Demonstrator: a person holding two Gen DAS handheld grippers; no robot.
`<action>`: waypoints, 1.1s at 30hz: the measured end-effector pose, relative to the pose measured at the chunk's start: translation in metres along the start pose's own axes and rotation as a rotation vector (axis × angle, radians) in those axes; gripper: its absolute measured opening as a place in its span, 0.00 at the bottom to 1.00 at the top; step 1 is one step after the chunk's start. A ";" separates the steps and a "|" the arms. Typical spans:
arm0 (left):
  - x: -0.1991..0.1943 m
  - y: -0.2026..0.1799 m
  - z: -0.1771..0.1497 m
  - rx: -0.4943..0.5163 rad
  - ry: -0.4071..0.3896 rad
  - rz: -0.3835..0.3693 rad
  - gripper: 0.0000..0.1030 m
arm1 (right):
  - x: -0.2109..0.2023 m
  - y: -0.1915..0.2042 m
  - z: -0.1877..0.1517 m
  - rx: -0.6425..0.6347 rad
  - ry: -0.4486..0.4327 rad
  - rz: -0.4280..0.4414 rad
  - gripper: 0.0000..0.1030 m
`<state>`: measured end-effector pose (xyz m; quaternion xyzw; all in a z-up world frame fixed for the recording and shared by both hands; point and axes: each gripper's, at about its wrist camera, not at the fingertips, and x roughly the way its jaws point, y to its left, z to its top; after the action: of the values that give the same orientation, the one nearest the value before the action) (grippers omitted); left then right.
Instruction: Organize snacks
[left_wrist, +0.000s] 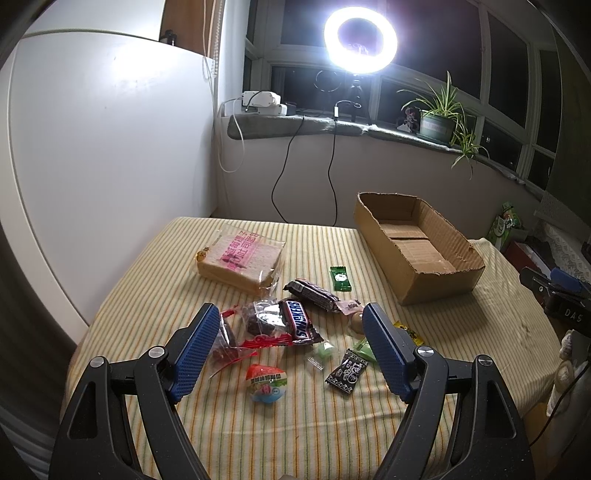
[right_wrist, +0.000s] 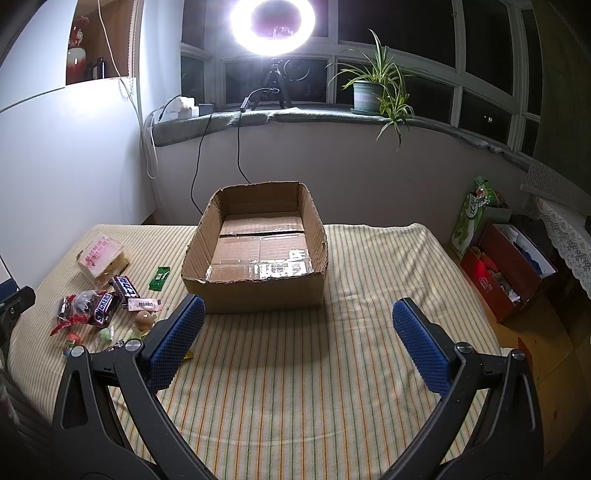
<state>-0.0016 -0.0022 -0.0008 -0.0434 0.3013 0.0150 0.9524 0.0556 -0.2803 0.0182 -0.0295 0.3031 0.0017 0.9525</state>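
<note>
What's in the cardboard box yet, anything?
Empty. The cardboard box shows only its bare taped floor in both views; the snacks lie on the tablecloth beside it.

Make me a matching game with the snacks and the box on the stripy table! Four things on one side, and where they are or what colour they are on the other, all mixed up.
Things:
1. brown Snickers bar
2. open brown cardboard box
3. clear-wrapped sliced bread
4. small flat green packet

Descriptions:
A. pink writing on its wrapper
B. nothing inside it yet
C. lies alone between the bread and the box
D. in the heap ahead of the left gripper

Pairs: 1-D, 2-B, 3-A, 4-C
</note>
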 end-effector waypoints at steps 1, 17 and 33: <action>0.000 0.000 0.000 0.000 0.000 0.000 0.77 | 0.000 0.000 0.000 0.000 -0.001 0.000 1.00; 0.001 -0.004 -0.004 -0.003 0.008 -0.003 0.76 | 0.002 0.002 -0.001 -0.008 0.008 0.024 1.00; 0.027 0.000 -0.035 -0.029 0.160 -0.122 0.47 | 0.029 0.032 -0.026 -0.150 0.092 0.182 0.92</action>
<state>0.0002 -0.0050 -0.0451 -0.0762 0.3731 -0.0421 0.9237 0.0632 -0.2502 -0.0215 -0.0729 0.3471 0.1097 0.9285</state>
